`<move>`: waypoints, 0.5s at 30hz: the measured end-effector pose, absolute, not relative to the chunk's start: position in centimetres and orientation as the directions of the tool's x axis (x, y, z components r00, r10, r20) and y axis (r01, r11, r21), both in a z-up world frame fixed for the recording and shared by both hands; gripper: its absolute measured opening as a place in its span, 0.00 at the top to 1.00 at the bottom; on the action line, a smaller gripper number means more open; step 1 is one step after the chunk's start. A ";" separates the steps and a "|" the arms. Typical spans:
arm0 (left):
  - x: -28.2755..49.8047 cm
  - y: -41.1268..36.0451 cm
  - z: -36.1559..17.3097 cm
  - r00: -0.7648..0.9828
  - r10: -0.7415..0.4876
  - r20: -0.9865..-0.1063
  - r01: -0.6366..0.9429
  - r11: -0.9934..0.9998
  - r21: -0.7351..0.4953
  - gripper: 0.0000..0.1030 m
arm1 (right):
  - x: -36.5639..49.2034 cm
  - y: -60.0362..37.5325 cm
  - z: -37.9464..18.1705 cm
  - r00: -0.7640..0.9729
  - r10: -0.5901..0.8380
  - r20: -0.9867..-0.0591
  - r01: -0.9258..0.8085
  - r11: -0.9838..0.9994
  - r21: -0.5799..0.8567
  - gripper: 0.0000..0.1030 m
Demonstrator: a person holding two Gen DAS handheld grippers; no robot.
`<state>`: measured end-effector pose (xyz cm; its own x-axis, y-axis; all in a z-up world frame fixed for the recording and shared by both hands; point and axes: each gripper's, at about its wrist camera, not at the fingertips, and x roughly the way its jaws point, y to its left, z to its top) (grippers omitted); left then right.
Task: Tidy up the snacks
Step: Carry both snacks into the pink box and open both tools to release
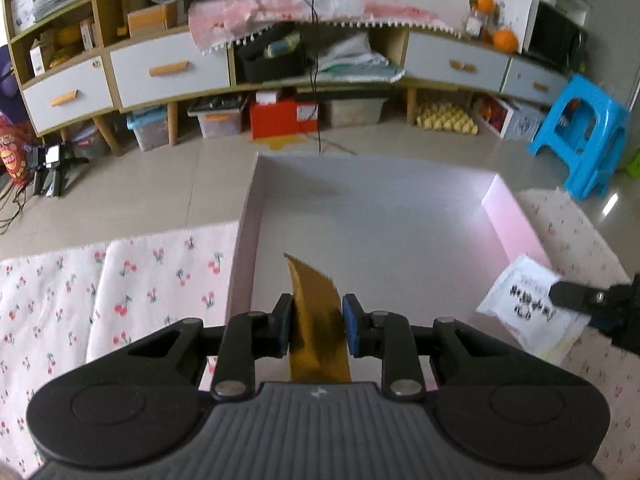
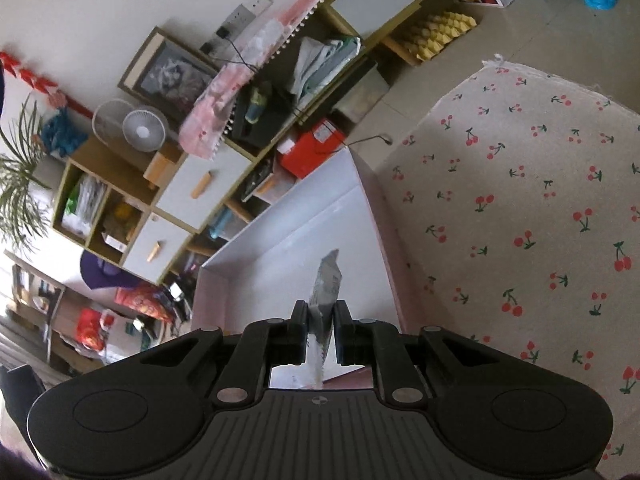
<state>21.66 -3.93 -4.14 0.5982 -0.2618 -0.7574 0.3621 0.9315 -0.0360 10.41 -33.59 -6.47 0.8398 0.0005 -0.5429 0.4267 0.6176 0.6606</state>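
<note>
My left gripper (image 1: pixel 317 320) is shut on a flat golden-brown snack packet (image 1: pixel 316 312), held on edge above the pale pink box (image 1: pixel 516 224). The box's grey-white floor shows bare ahead of the packet. My right gripper (image 2: pixel 321 322) is shut on a white snack packet with dark print (image 2: pixel 326 286), also on edge, over the near end of the same pink box (image 2: pixel 382 216). In the left wrist view that white packet (image 1: pixel 524 300) hangs at the box's right rim, with the right gripper's black finger (image 1: pixel 576 296) on it.
The box rests on a cherry-print cloth (image 1: pixel 132 276), which spreads wide to the right (image 2: pixel 520 200). Beyond it lie a tiled floor, a low cabinet with drawers (image 1: pixel 168 68), a blue plastic stool (image 1: pixel 580 136) and a small tripod with a light (image 1: pixel 50 168).
</note>
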 end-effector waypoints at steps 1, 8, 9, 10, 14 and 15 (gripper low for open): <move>21.6 -3.9 -4.4 0.586 -0.260 -0.767 0.362 0.931 -0.039 0.78 | 10.4 -33.6 -6.5 0.839 0.001 -0.544 0.428 0.617 0.661 0.87; 21.8 -1.9 -4.8 0.532 -0.313 -0.787 0.312 0.936 -0.161 0.79 | 10.7 -34.0 -6.9 0.803 0.001 -0.596 0.472 0.610 0.637 0.84; 21.7 -1.8 -4.7 0.529 -0.313 -0.789 0.313 0.936 -0.161 0.80 | 10.8 -34.1 -7.1 0.796 0.006 -0.605 0.480 0.603 0.637 0.84; 21.7 -1.7 -4.7 0.527 -0.313 -0.790 0.314 0.936 -0.161 0.81 | 10.8 -34.2 -7.2 0.790 0.009 -0.613 0.488 0.597 0.637 0.84; 21.2 -1.6 -4.6 0.502 -0.311 -0.807 0.310 0.936 -0.168 0.81 | 10.8 -34.2 -7.2 0.782 0.009 -0.623 0.488 0.613 0.621 0.83; 21.2 -1.4 -4.6 0.494 -0.313 -0.811 0.307 0.935 -0.174 0.82 | 10.9 -34.0 -7.1 0.779 0.003 -0.627 0.487 0.627 0.608 0.83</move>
<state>21.19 -1.43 -4.56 0.4937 -0.3134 -0.8112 0.3073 0.9355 -0.1744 10.86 -34.04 -7.06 0.7788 0.0034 -0.6272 0.4867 0.6275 0.6078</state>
